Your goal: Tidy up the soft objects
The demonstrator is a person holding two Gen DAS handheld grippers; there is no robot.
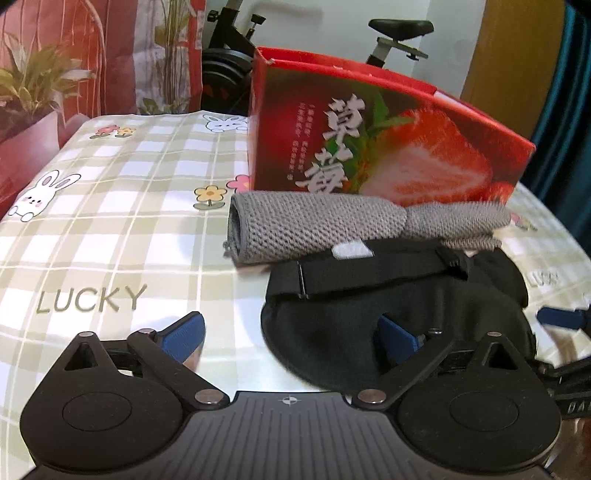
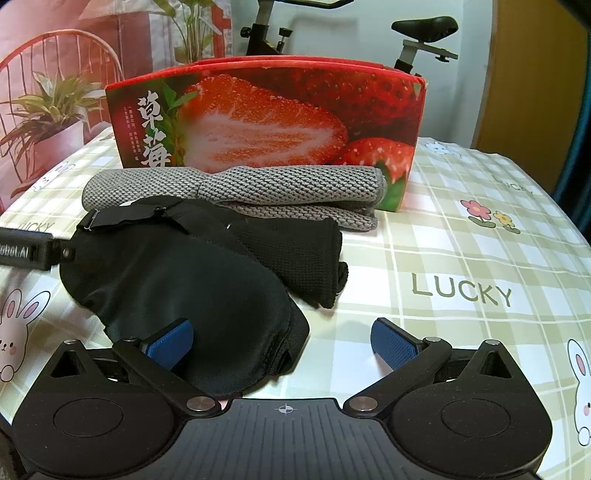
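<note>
A black eye mask (image 1: 354, 306) (image 2: 184, 280) with a strap lies on the checked tablecloth. Behind it is a rolled grey knitted towel (image 1: 314, 225) (image 2: 288, 184), resting against a red strawberry box (image 1: 388, 140) (image 2: 277, 122). A black knitted cloth (image 2: 299, 254) lies beside the mask, partly under it. My left gripper (image 1: 290, 338) is open, its right finger over the mask's left part and its left finger over bare cloth. My right gripper (image 2: 282, 343) is also open and straddles the mask's right end. Neither holds anything.
The tablecloth (image 1: 110, 229) (image 2: 461, 258) carries rabbit, flower and LUCKY prints. An exercise bike (image 1: 399, 33) (image 2: 424, 33) stands behind the table. A red printed hanging with plants (image 1: 55, 74) is at the back left. An orange door (image 2: 532, 81) is at the right.
</note>
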